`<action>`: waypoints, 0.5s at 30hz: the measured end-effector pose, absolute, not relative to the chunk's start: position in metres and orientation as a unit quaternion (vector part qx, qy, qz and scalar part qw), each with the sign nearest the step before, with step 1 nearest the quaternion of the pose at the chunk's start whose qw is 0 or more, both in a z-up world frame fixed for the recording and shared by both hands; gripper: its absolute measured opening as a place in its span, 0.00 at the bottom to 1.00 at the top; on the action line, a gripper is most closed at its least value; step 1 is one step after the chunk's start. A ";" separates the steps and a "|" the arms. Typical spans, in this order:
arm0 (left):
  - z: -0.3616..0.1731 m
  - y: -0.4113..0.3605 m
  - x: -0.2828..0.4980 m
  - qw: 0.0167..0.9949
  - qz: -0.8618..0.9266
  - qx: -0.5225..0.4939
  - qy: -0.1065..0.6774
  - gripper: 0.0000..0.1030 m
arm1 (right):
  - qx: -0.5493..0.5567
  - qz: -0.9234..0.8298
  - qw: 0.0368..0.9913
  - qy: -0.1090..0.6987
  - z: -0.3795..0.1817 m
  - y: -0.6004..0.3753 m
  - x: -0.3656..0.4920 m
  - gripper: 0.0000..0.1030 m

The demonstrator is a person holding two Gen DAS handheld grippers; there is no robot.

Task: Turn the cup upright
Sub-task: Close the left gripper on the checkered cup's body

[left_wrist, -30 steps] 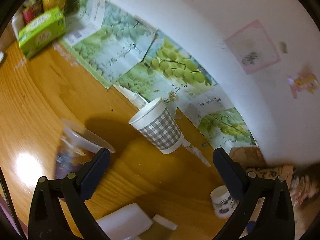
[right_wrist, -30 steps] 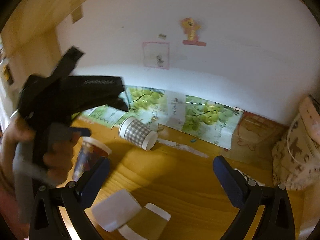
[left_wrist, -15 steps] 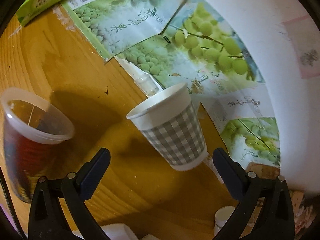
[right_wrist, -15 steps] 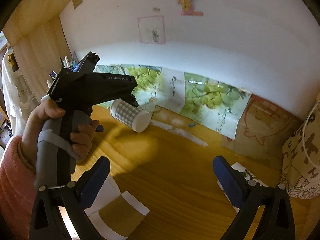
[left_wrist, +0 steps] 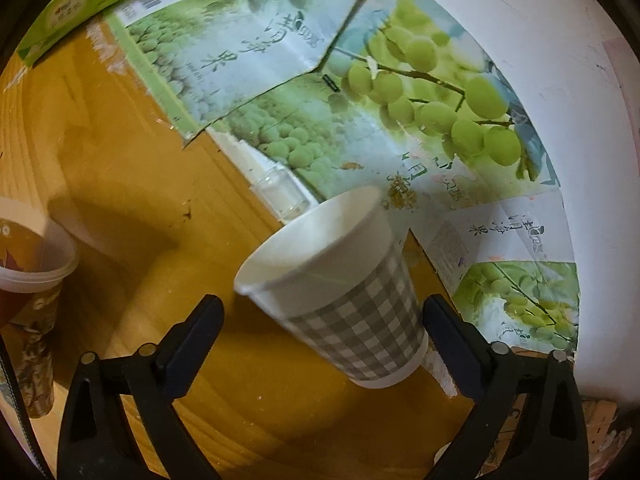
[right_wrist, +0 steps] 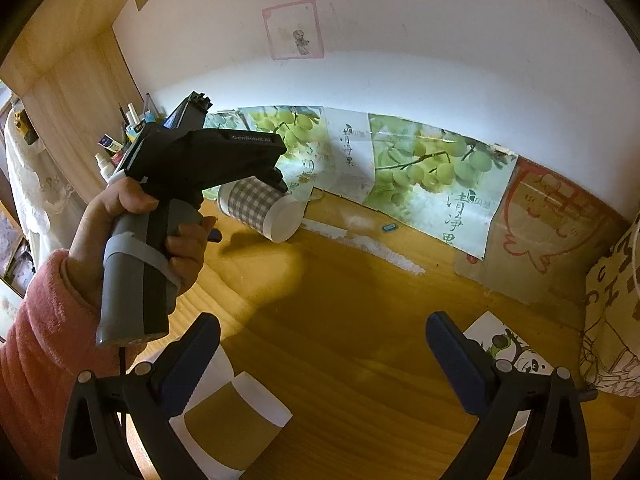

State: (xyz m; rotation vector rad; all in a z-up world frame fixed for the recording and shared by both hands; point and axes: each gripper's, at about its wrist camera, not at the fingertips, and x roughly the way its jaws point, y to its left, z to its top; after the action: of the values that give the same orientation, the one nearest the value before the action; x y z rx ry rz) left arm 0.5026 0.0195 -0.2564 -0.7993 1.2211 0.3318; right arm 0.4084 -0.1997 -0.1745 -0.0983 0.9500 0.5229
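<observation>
A paper cup with a grey-and-white check pattern (left_wrist: 352, 304) lies on its side on the wooden table, rim toward the left in the left wrist view. It also shows in the right wrist view (right_wrist: 260, 208), partly hidden behind the left gripper's black body. My left gripper (left_wrist: 322, 314) is open, its jaws on either side of the cup and not touching it. My right gripper (right_wrist: 322, 336) is open and empty, held over bare table well in front of the cup.
A clear plastic cup with brown drink (left_wrist: 28, 280) stands at left. Grape-print sheets (left_wrist: 360, 92) line the white wall. A green box (left_wrist: 76, 4) sits far left. Two paper cups lie near the right gripper (right_wrist: 224, 412). A bag (right_wrist: 612, 320) stands at right.
My left gripper has moved forward to the checked cup, which now sits between its open jaws. The right gripper has stayed back and tilted down a little.
</observation>
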 end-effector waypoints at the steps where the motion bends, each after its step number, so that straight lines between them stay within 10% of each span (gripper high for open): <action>1: -0.256 0.018 0.506 0.735 0.151 -0.358 0.555 0.95 | -0.045 0.249 0.853 0.456 -0.175 -0.200 0.409 1.00; 15: -0.266 -0.001 0.520 0.748 0.133 -0.315 0.570 0.72 | -0.035 0.228 0.860 0.455 -0.170 -0.216 0.408 1.00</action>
State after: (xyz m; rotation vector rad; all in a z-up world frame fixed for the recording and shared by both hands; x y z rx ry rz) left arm 0.5204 -0.0007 -0.2655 -0.6882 1.2459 0.2905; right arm 0.4082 -0.2164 -0.1698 -0.0730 0.9560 0.4791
